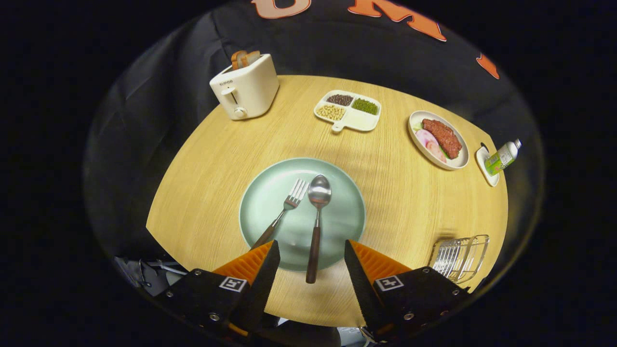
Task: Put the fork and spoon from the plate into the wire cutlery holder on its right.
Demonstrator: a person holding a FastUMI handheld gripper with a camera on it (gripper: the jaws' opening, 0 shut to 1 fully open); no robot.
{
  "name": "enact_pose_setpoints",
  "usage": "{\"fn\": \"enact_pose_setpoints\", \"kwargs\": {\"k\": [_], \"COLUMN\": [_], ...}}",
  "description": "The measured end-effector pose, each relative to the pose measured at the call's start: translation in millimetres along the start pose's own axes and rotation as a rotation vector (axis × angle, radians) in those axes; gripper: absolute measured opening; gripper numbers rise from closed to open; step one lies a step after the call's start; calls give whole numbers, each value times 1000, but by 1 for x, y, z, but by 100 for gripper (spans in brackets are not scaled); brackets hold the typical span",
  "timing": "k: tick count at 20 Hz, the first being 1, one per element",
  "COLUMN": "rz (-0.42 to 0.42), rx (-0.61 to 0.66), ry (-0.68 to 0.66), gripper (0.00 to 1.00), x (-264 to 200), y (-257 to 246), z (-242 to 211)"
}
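**Gripper above the plate, cutlery not yet lifted**

The gripper (312, 253) hangs over the near edge of the round wooden tabletop (400, 193), its jaws spread wide and holding nothing. The pale green plate (262, 202) lies just ahead of the fingers, near that edge. On it rest the fork (284, 208), tines pointing away and its handle running toward the left finger, and the spoon (317, 217), whose dark handle overhangs the plate's rim and ends between the two fingers. The wire cutlery holder (460, 256) stands at the tabletop's right near edge, beside the right finger and apart from the plate. Along the far edge sit a toaster (246, 86) holding bread slices, a divided dish (359, 120) of beans, a plate of meat (439, 140), and a bottle (502, 156) lying on a small dish.
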State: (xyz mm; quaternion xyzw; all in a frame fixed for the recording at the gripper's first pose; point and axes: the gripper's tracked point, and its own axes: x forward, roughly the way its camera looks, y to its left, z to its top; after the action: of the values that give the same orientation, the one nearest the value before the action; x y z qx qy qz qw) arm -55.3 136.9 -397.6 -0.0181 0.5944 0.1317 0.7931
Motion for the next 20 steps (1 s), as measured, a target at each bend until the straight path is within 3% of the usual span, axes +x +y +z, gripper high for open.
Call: {"fn": "enact_pose_setpoints", "kwargs": {"k": [9,11,15,20], "rz": [-37,-42,-65,-14], "rx": [19,34,56,82], "ry": [176,211,242,231], "gripper": [60,51,19,8], "x": [43,49,62,63], "y": [-8,-9,-11,-6], "z": [-21,-24,-29,-26]}}
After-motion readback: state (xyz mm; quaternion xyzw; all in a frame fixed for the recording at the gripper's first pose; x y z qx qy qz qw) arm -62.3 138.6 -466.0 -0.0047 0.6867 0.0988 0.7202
